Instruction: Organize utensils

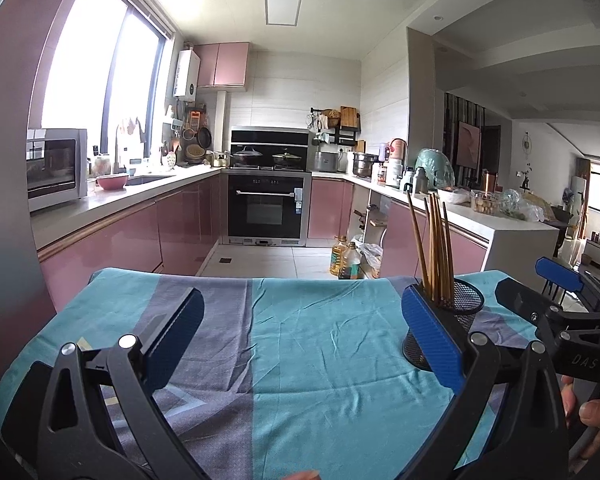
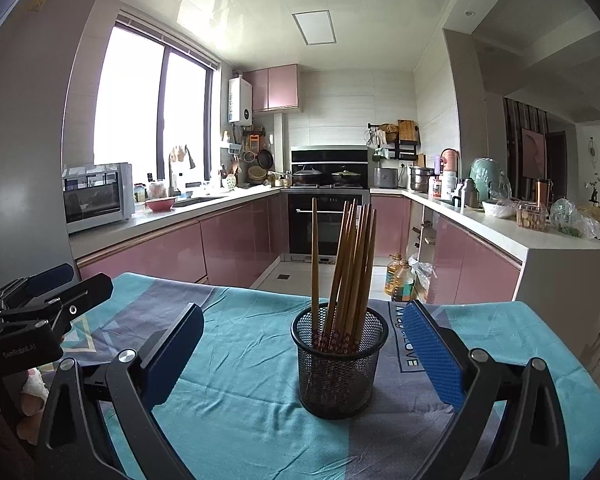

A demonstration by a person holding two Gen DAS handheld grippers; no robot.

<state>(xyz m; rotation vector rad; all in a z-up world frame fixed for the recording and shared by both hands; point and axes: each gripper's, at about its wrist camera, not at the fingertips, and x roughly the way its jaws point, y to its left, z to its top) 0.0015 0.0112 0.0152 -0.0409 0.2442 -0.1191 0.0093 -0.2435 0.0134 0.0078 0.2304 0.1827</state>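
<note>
Left wrist view: low over the table [image 1: 300,340], facing the far kitchen, mesh cup [image 1: 460,312] at right. Right wrist view: same heading, cup [image 2: 340,364] near and centred. Shared: table, cup, kitchen.

Left gripper [image 1: 300,332] spread wide, holding nothing; right gripper [image 2: 300,344] likewise spread, level alongside.

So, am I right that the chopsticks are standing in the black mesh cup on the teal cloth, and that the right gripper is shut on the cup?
Not quite. The chopsticks do stand in the black mesh cup on the teal cloth, but the right gripper is open: in the right wrist view its jaws stand wide apart on either side of the cup, touching nothing.
</note>
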